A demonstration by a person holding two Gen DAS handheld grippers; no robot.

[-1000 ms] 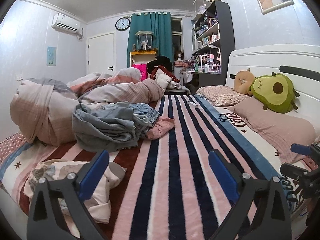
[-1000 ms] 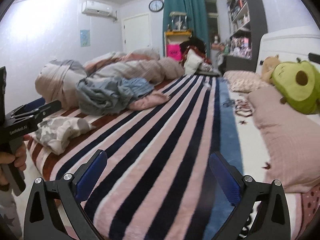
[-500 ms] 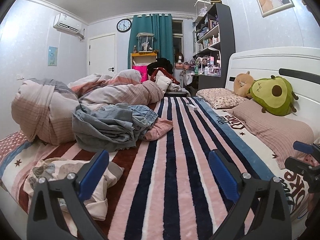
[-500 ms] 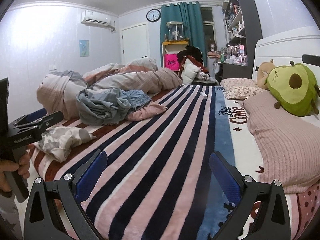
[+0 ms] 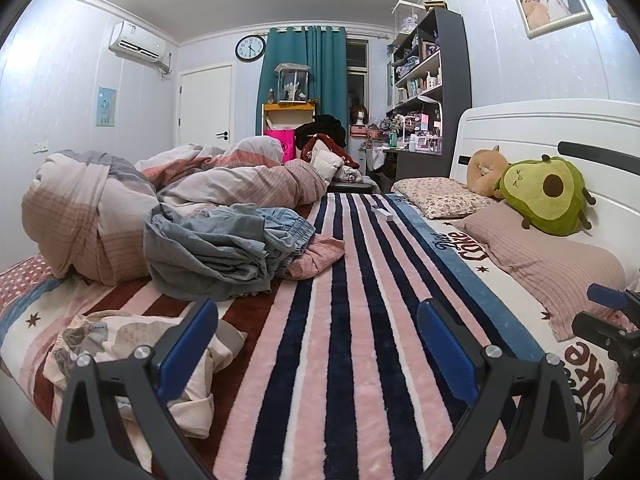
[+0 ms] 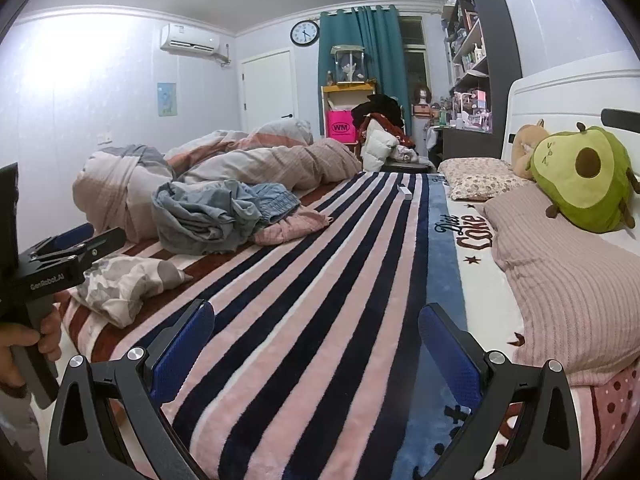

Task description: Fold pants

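A bunched pink-and-grey duvet (image 5: 120,204) lies along the far left side of the bed, which is covered by a plush blanket in pink, navy and white stripes (image 5: 344,320). On the headboard side sit a ribbed pink pillow (image 5: 552,264), a floral pillow (image 5: 440,196) and a green avocado plush toy (image 5: 548,196). A small white box-like object (image 5: 382,212) rests on the blanket toward the far end. A crumpled cream garment with grey patches (image 5: 132,344) lies at the near left corner of the bed, directly beyond the left gripper's left finger.

The pants, a crumpled blue-grey denim heap (image 5: 224,248), lie against the duvet, partly over a pink checked garment (image 5: 316,256). In both views the heap is well ahead of the fingertips and to their left, with open striped blanket between; nothing touches it.

The left gripper (image 5: 318,344) has its blue-padded fingers spread wide, empty, above the blanket near the bed's front edge. The right gripper (image 6: 316,340) is likewise spread wide and empty, over the stripes closer to the pillows. In the right wrist view the left tool appears at the frame's left edge, its handle gripped by a hand (image 6: 24,344).
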